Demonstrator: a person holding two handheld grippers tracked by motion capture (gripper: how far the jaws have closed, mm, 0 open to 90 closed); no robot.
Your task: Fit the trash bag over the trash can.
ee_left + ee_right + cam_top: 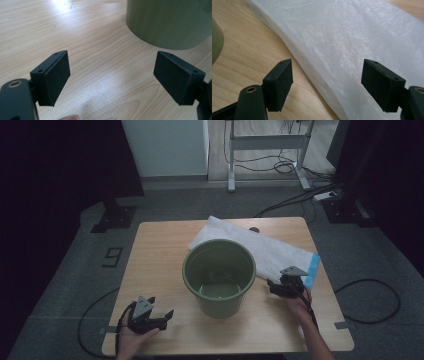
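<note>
White translucent plastic bag [352, 47] lying flat, blue-edged; right tool [327, 85] spread above it

Lab: floor cables [280, 167], desk frame [267, 142]

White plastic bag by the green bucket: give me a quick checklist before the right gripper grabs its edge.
1. Right gripper jaws apart: ok.
2. Edge of the white plastic bag between the jaws: ok.
3. Pads pressing the bag: not ok, still apart from it.
4. Green bucket upright, with nothing in it: ok.
5. Left gripper open, holding nothing, short of the bucket: ok.
6. Bag's far end free under the bucket: cannot tell.
</note>
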